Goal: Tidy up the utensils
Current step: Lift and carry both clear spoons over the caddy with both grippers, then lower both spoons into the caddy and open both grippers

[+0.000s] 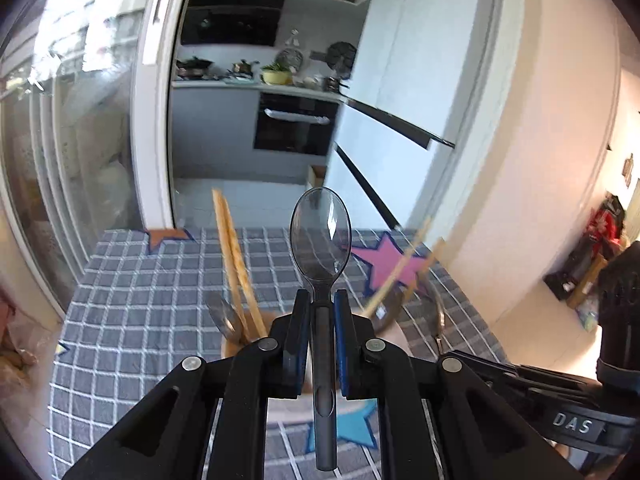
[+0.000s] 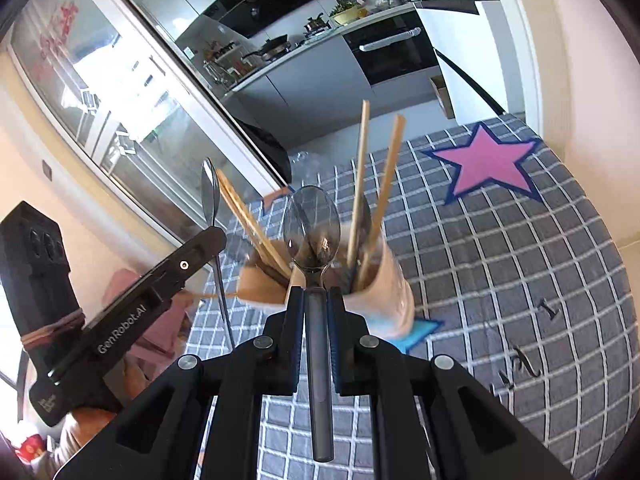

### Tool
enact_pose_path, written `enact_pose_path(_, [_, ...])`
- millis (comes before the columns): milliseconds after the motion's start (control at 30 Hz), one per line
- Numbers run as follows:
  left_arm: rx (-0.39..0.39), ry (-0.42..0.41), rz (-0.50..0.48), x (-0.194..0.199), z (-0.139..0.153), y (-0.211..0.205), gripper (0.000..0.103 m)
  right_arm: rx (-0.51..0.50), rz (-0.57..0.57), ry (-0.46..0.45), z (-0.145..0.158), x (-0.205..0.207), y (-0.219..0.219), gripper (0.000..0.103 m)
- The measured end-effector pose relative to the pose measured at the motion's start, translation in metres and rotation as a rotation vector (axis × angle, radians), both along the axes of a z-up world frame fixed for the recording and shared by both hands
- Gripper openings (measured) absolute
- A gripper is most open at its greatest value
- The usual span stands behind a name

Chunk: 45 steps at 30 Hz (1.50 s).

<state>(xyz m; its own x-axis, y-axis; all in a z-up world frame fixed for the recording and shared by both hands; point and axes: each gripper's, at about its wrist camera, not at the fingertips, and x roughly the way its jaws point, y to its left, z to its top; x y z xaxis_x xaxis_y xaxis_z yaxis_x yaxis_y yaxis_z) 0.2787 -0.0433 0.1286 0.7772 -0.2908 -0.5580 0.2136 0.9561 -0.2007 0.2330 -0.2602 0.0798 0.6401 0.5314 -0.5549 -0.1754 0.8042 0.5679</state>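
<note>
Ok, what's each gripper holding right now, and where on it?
Each holds a clear plastic spoon by its handle, bowl pointing forward: the left gripper holds one spoon, the right gripper holds another spoon.

A cup (image 2: pixel 384 292) stands on the desk (image 2: pixel 520 280), with chopsticks (image 2: pixel 360 176) and a metal spoon (image 2: pixel 210 196) upright in it. A kitchen counter (image 2: pixel 320 46) lies behind the desk.

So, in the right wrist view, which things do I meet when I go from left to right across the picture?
left gripper → metal spoon → left pair of wooden chopsticks → clear plastic spoon held by the right gripper → right pair of wooden chopsticks → pink star on the checked cloth.
</note>
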Motion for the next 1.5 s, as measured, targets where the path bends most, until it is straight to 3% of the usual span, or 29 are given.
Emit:
enact_pose_path(233, [0.005,-0.109,0.133,0.021,0.008,0.004,0.044,0.026,-0.039,-0.090,0.012,0.028,0.005,0.012])
enact_pose_path(667, [0.036,-0.196,0.194,0.032,-0.019,-0.005,0.044,-0.076,-0.047,-0.274,0.005,0.068,0.031,0.012])
enact_pose_path(767, [0.107,-0.240,0.199,0.030,-0.024,-0.011,0.044,-0.111,-0.038,-0.302,-0.004,0.072,0.039,0.012])
enact_pose_path(1067, [0.208,-0.304,0.178,0.023,-0.029,-0.021,0.044,-0.152,-0.020,-0.336,-0.031,0.063,0.042,0.012])
enact_pose_path(1267, [0.244,-0.306,0.177,0.020,-0.031,-0.023,0.044,-0.183,0.004,-0.335,-0.039,0.054,0.044,0.013])
enact_pose_path(1500, [0.269,-0.302,0.166,0.016,-0.030,-0.019,0.044,-0.149,0.014,-0.268,-0.038,0.055,0.037,0.013])
